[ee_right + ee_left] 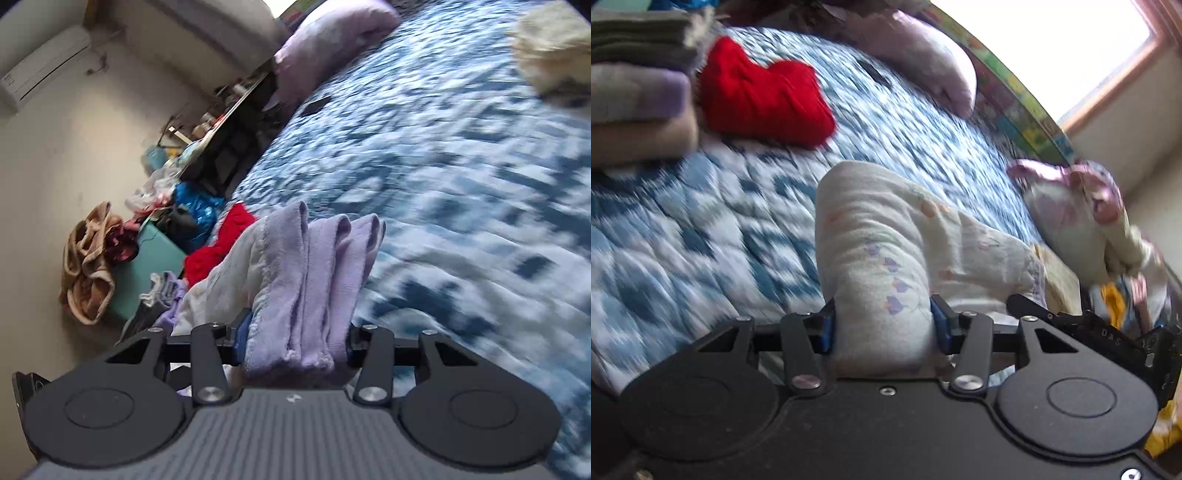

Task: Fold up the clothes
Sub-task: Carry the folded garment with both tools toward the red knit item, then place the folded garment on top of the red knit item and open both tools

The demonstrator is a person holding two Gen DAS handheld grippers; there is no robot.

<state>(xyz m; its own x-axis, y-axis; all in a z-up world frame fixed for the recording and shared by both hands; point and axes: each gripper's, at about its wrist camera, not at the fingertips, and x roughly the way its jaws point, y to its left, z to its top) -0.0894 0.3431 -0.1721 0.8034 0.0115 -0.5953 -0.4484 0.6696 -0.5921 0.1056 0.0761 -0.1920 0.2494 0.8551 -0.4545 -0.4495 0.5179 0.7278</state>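
In the left wrist view my left gripper [882,325] is shut on a bunched cream garment with small lilac flowers [871,229]. The cloth rises between the blue pads [827,328] and trails right over the blue-and-white quilt [713,229]. In the right wrist view my right gripper [295,339] is shut on a lilac fleece garment [317,266], folded into several layers with a white part on its left side. Whether both grippers hold the same piece, I cannot tell. Both views are blurred by motion.
A red knit piece [764,96] lies beside a stack of folded clothes [639,92] at the far left. A lilac pillow [923,55] sits at the bed head and loose pink-white clothes [1082,210] at the right. Beside the bed stand a teal box [147,266], brown clothes [88,258] and a cluttered desk [221,125].
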